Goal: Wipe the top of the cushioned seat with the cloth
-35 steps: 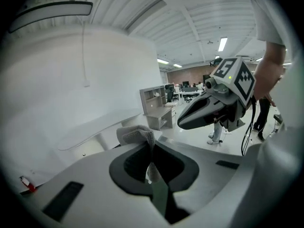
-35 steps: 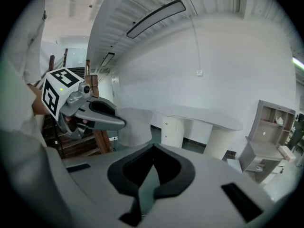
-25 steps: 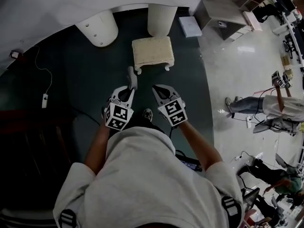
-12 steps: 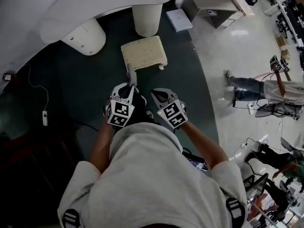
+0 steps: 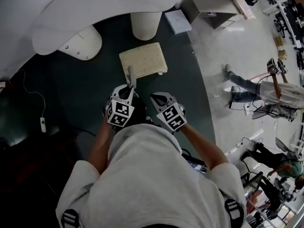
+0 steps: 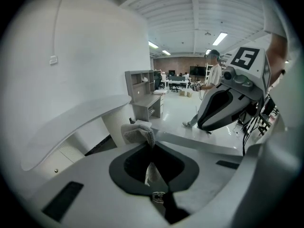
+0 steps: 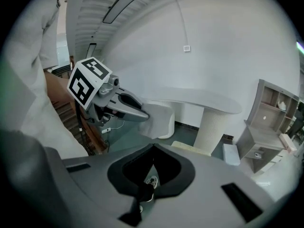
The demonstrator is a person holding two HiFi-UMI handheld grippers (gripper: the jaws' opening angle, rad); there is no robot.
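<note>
At frame centre, the left gripper (image 5: 128,87) pinches the cloth (image 5: 131,74) — just below the cushioned seat (image 5: 142,60); the right gripper (image 5: 156,99) (jaws pressed together, empty) hangs beside it.

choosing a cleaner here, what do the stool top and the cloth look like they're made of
Stool top: cream, matt upholstery fabric with a faint speckled weave, probably over padding; fibre unclear. Cloth, clamped in the left gripper: soft pale woven textile, ribbed surface, folding limply.
</note>
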